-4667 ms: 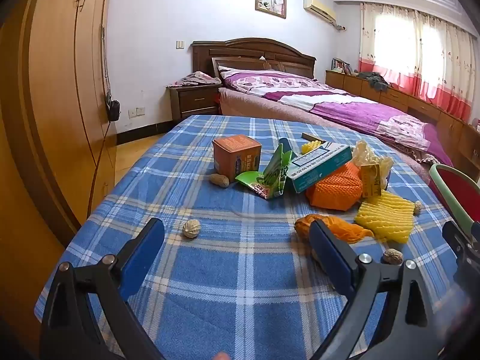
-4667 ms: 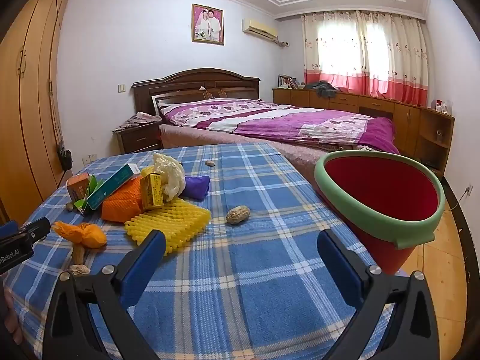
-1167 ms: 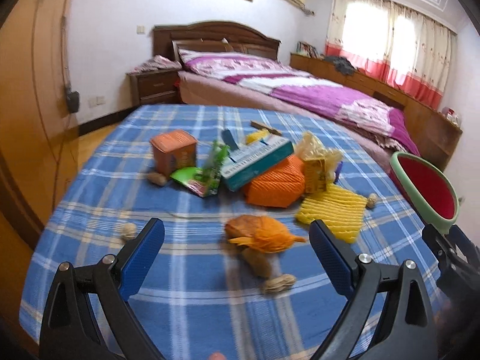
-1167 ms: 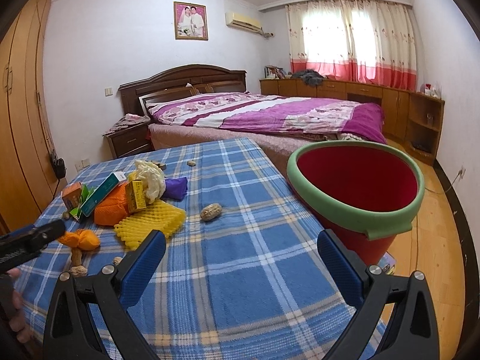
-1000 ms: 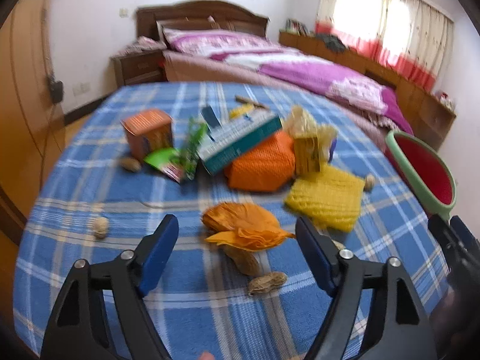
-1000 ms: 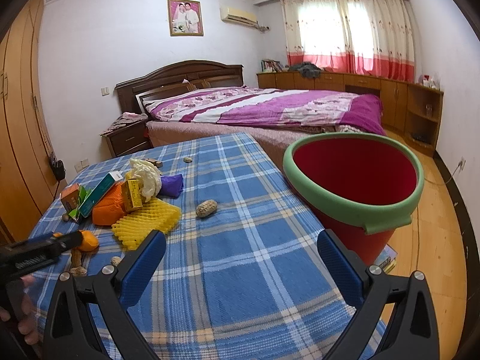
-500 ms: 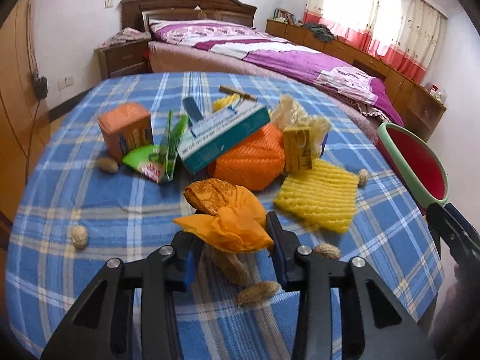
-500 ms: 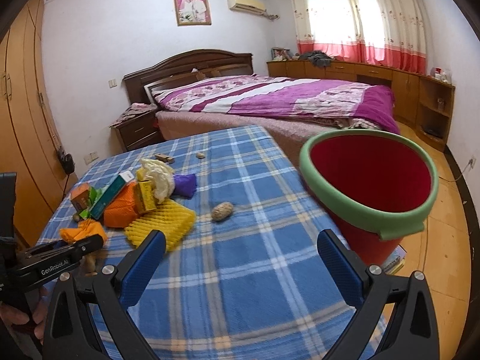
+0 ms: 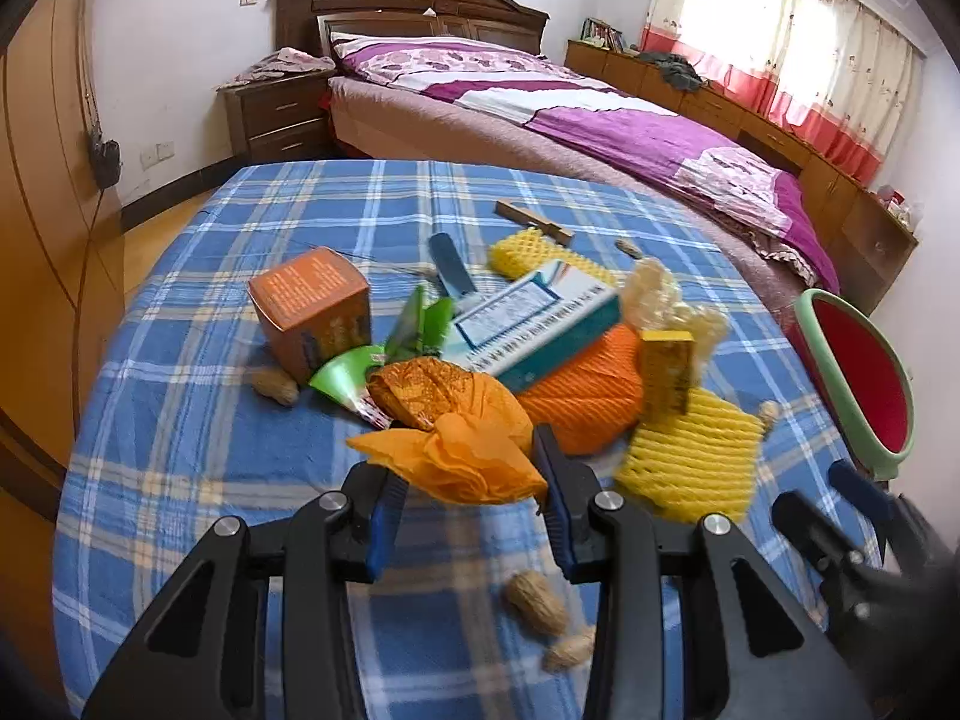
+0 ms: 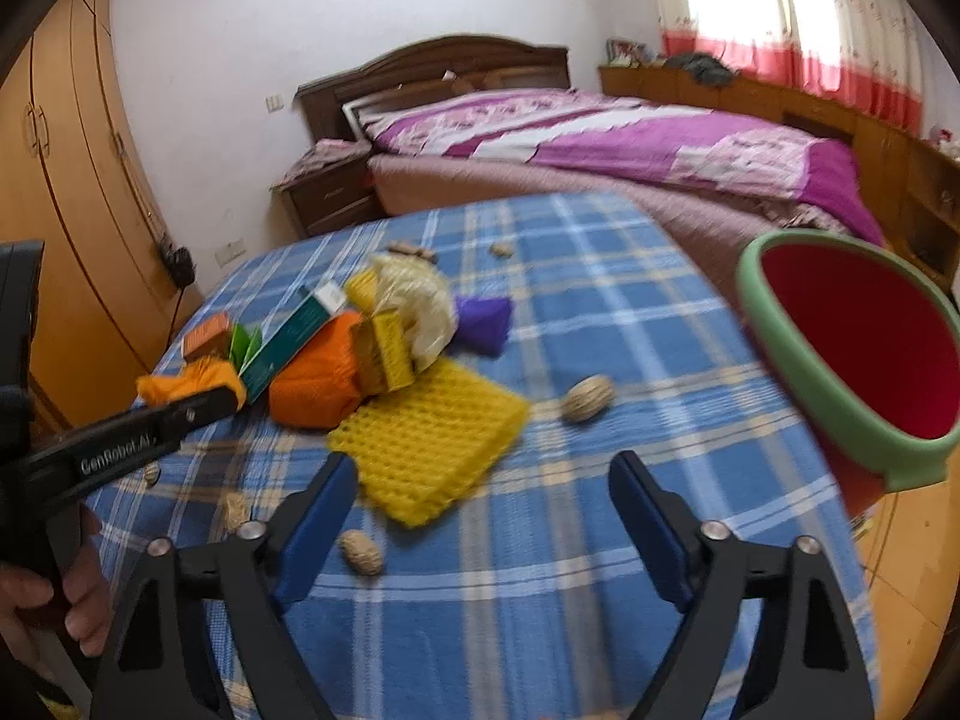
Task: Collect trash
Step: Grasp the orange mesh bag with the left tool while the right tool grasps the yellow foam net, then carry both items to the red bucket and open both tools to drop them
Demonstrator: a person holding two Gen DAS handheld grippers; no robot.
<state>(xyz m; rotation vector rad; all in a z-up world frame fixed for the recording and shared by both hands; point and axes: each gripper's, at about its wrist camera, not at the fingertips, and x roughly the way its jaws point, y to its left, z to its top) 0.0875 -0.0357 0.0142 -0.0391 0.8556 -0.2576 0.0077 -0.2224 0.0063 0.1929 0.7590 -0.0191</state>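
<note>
Left gripper (image 9: 468, 492): jaws clamped on the orange wrapper (image 9: 456, 438), which is lifted just above the desk (image 9: 180, 450).
Right gripper (image 10: 480, 516): jaws apart and just closing in, nothing between them; they hover over the desk by the yellow foam net (image 10: 426, 438).
Trash pile: boxes, nets and wrappers mid-desk; peanut shells (image 9: 537, 603) scattered near.
Red bucket (image 10: 864, 348): beside the desk's right edge.

My left tongs (image 9: 465, 474) pinch an orange wrapper (image 9: 456, 432), tilted downward. My right tongs (image 10: 480, 510) gape with nothing between them, their jaws having just been closing, angled down.
</note>
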